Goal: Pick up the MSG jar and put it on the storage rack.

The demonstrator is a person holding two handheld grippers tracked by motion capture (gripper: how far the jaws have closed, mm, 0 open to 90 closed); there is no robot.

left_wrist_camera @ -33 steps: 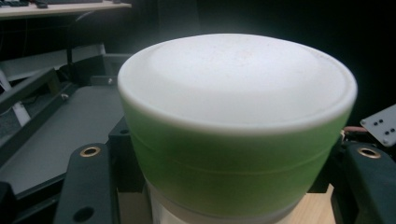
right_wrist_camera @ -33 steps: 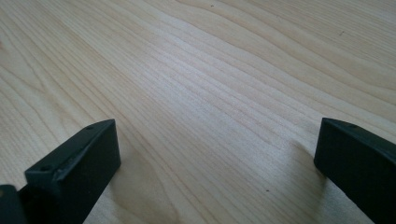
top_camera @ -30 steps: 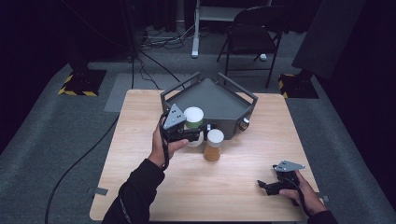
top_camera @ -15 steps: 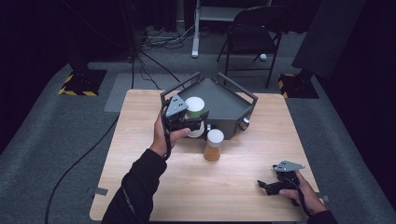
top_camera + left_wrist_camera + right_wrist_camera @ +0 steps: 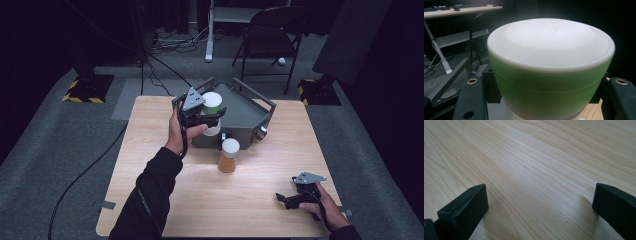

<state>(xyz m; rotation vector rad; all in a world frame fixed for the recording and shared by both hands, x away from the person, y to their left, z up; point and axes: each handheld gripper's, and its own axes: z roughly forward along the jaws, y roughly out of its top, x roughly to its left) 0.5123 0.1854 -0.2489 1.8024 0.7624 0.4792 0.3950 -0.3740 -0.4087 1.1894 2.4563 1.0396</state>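
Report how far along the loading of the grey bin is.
Done: nothing shows inside the grey bin so far. In hand: the left gripper is shut on the green jar with a white lid, held at the bin's near-left edge. Left: setting it in, then the amber jar standing on the table. The right gripper rests open, apart.

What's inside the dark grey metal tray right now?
The dark grey metal tray shows a bare floor on its right side. Its left part is hidden behind the white-lidded green jar held in the left gripper, so that stretch cannot be checked.
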